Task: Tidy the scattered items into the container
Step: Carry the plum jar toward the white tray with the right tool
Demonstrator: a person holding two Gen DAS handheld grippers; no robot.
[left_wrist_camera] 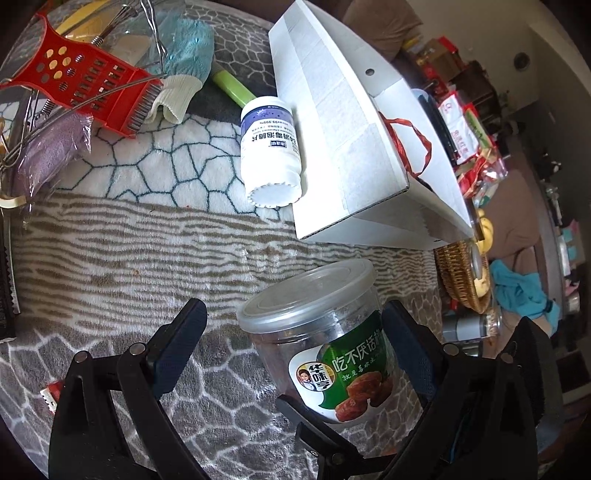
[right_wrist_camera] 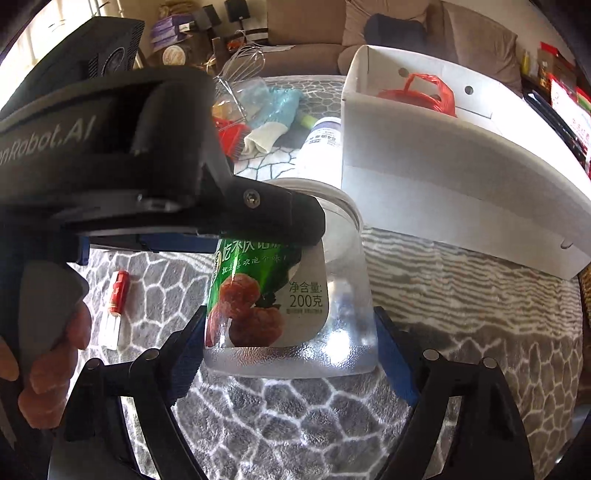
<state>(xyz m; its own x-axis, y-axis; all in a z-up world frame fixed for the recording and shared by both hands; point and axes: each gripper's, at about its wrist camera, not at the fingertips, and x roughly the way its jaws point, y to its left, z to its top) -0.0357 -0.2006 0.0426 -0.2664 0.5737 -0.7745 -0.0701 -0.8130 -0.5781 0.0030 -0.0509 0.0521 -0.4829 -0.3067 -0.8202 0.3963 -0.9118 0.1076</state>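
Bracketing the jar (right_wrist_camera: 291, 295): your right gripper (right_wrist_camera: 291, 354) jaws apart at its base | left gripper (left_wrist_camera: 295, 347) jaws apart, one pad touching | jar upright, box (right_wrist_camera: 461, 192) just behind

Jar between both pairs of jaws, box beyond

The jar (left_wrist_camera: 325, 332) stands between the left gripper (left_wrist_camera: 295, 350) jaws; ahead lies the bottle (left_wrist_camera: 269, 147) beside the box (left_wrist_camera: 343, 122), grater (left_wrist_camera: 85, 77) far left.

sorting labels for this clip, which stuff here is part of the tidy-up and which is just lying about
Part of the job:
clear plastic jar
white pill bottle
red grater
whisk
knit glove
white cardboard box

Just lying about:
wicker basket
sofa
patterned blanket
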